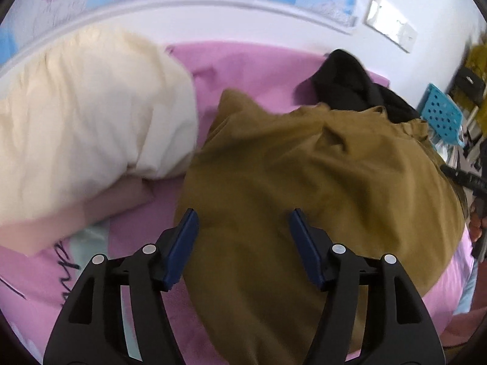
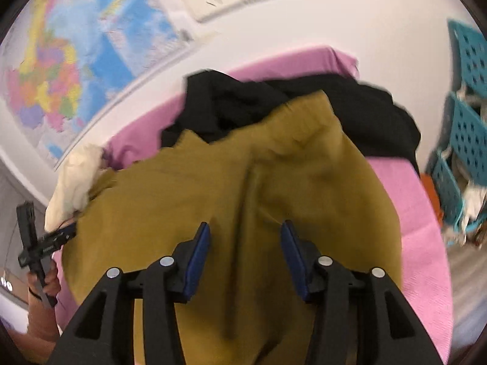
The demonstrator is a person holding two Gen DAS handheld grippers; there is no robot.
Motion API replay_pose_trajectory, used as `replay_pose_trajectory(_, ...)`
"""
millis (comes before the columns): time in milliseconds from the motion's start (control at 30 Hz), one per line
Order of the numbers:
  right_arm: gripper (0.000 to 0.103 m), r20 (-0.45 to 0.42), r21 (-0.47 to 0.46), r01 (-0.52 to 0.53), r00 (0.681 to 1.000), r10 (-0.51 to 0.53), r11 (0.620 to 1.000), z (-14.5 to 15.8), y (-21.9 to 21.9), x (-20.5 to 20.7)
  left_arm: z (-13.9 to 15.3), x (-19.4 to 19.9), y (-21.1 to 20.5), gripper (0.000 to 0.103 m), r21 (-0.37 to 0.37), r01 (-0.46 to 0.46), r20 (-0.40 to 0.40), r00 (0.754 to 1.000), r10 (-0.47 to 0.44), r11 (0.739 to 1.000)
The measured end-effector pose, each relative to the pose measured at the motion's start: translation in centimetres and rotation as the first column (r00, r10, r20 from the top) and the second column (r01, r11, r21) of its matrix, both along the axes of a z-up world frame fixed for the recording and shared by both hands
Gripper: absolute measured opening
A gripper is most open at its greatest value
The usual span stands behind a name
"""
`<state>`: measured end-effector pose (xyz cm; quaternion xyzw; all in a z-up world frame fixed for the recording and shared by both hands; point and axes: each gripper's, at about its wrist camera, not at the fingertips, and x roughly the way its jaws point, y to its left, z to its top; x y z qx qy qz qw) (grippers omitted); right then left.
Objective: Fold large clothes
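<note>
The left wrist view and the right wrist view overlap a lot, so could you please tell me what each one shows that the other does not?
Only the left wrist view shows the full cream garment spread wide on the pink sheet, plus dark handwriting-style print on that sheet.

Only the right wrist view shows the colourful wall map clearly and the person's hand holding the left hand-held gripper.

Both show the mustard garment, the black garment, the teal baskets, and open jaws.

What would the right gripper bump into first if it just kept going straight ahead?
Most likely the mustard-brown garment, which fills the space ahead of the open right gripper. The black garment lies beyond.
</note>
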<state>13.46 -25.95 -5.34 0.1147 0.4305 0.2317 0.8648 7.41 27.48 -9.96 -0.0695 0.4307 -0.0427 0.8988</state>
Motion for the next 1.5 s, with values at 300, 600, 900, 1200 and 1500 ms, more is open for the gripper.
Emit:
replay_pose_trajectory(300,0.047,-0.028,0.055,0.058,0.998,-0.056,0.997,-0.2,-0.6,0.1,0.3,-1.0,0.4,0.063,-0.002,-0.061,-0.002,0.998,0.061,0.998)
replay_pose_trajectory(600,0.063,0.000,0.242,0.018,1.000,-0.018,0.970,3.1,-4.6,-8.1,1.4,-7.3,2.5,0.069,-0.108,-0.064,0.036,0.997,0.068,0.992)
replay_pose_trajectory(900,0.068,-0.158,0.383,0.027,0.987,0.037,0.923,-0.9,-5.8,-14.2,-1.2,-11.6,3.0,0.069,-0.316,0.039,-0.051,0.997,-0.058,0.948)
replay_pose_trajectory(1200,0.072,-0.219,0.401,0.110,0.975,-0.021,0.909,-3.5,-4.6,-13.7,-3.2,-10.0,-1.1,0.080,-0.444,0.112,-0.086,0.982,-0.166,0.889)
replay_pose_trajectory(1500,0.073,-0.252,0.423,0.221,0.960,-0.120,0.879,-3.7,-4.8,-11.7,-4.0,-6.5,-2.7,0.093,-0.573,0.100,-0.061,0.985,-0.164,0.814)
